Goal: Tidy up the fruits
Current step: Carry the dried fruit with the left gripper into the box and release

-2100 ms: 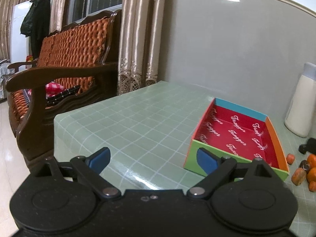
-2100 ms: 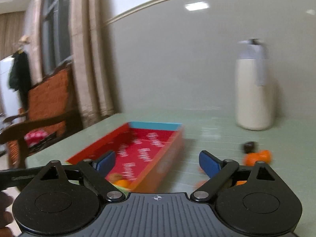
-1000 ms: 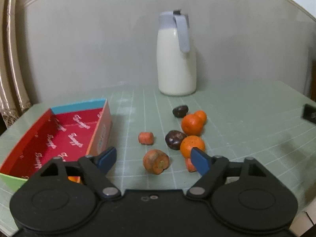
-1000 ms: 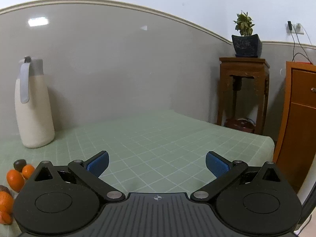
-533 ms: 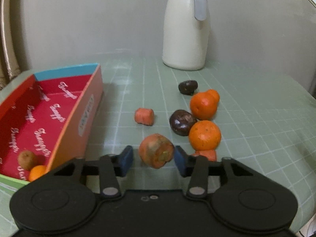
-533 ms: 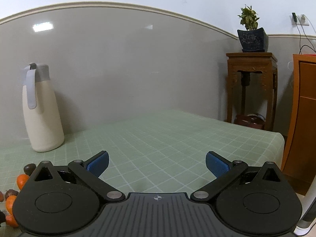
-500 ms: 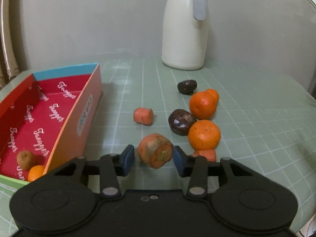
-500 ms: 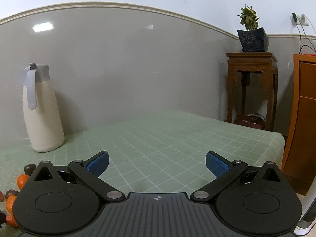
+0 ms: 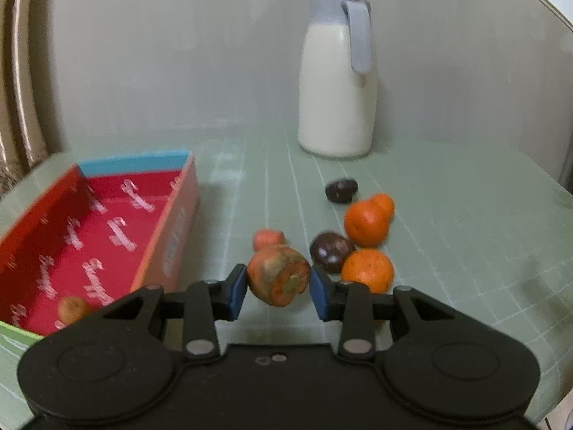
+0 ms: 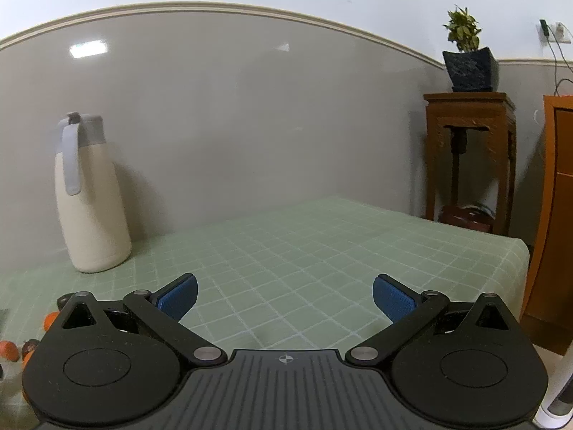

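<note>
Lifted off the table, the orange fruit (image 9: 278,275) sits pinched in the left gripper (image 9: 278,291); right gripper (image 10: 284,299) spread wide

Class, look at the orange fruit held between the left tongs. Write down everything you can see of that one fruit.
The orange fruit is roundish and squat, with a dull orange skin mottled by greenish-brown patches and a small pale stem scar facing the camera. It looks matte and slightly rough, and the picture is a little blurred. The left tongs are shut on it, one blue pad pressed against each side. It sits in front of the loose fruit, right of the red box. Whether it has left the table cannot be told.
</note>
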`<act>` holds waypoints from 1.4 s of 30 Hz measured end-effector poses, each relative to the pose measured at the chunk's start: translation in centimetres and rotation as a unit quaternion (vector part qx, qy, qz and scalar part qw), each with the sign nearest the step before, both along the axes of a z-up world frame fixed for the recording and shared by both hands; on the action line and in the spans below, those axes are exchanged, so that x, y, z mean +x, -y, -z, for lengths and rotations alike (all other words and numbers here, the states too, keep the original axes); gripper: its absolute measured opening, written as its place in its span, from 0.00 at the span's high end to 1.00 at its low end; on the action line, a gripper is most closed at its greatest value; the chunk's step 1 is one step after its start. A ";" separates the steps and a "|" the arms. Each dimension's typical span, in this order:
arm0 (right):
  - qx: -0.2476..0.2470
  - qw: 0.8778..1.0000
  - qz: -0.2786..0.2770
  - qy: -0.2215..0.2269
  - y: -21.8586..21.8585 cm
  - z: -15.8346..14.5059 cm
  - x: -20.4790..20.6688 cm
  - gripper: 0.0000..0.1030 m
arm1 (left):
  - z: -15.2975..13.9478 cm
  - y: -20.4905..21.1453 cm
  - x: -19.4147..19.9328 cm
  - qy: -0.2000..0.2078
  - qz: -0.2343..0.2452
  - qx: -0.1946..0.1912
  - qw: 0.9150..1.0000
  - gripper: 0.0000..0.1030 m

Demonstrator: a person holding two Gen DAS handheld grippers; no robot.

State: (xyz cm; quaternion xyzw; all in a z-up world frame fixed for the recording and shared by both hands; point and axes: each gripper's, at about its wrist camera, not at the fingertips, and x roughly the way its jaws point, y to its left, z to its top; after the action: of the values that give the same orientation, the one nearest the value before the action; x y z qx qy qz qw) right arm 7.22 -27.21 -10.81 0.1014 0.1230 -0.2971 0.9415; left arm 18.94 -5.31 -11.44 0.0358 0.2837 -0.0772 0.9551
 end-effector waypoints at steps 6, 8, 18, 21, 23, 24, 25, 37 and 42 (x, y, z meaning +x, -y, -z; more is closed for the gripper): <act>-0.013 1.000 -0.016 0.000 -0.9 0.1 0.2 0.00 | -2.2 -1.3 -1.2 0.046 -0.027 0.012 0.999 0.72; -0.014 1.000 -0.021 0.000 -1.2 0.1 0.2 0.00 | -2.9 -2.0 -1.6 0.058 -0.041 0.017 0.997 0.72; -0.030 0.998 -0.052 0.003 -3.1 0.2 0.5 0.00 | -3.3 -7.1 -1.8 0.071 -0.124 0.043 0.989 0.72; -0.035 0.998 -0.060 0.004 -3.7 0.2 0.6 0.00 | -2.8 -8.8 -1.4 0.059 -0.153 0.044 0.986 0.72; -0.036 0.997 -0.067 0.003 -3.9 0.3 0.7 0.00 | -2.5 -9.8 -1.1 0.049 -0.171 0.047 0.983 0.72; -0.036 0.997 -0.071 0.003 -4.0 0.3 0.8 0.00 | -2.3 -10.2 -0.9 0.044 -0.179 0.050 0.982 0.72; -0.035 0.996 -0.077 0.002 -4.2 0.3 0.8 0.00 | -2.2 -10.6 -0.6 0.038 -0.189 0.051 0.980 0.72; 0.008 0.985 -0.170 0.003 -5.8 0.6 1.9 0.00 | -3.3 -13.2 -2.9 0.043 -0.233 0.020 0.971 0.25; 0.042 0.975 -0.217 -0.005 -6.9 0.9 2.7 0.00 | -3.8 -14.5 -5.2 0.061 -0.246 0.006 0.967 0.16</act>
State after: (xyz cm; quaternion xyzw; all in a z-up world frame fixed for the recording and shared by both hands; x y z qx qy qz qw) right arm 9.95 -20.27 -11.69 0.1104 0.1596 -0.0806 0.9777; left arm 13.77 9.20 -7.59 -0.0248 0.2254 0.1638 0.9601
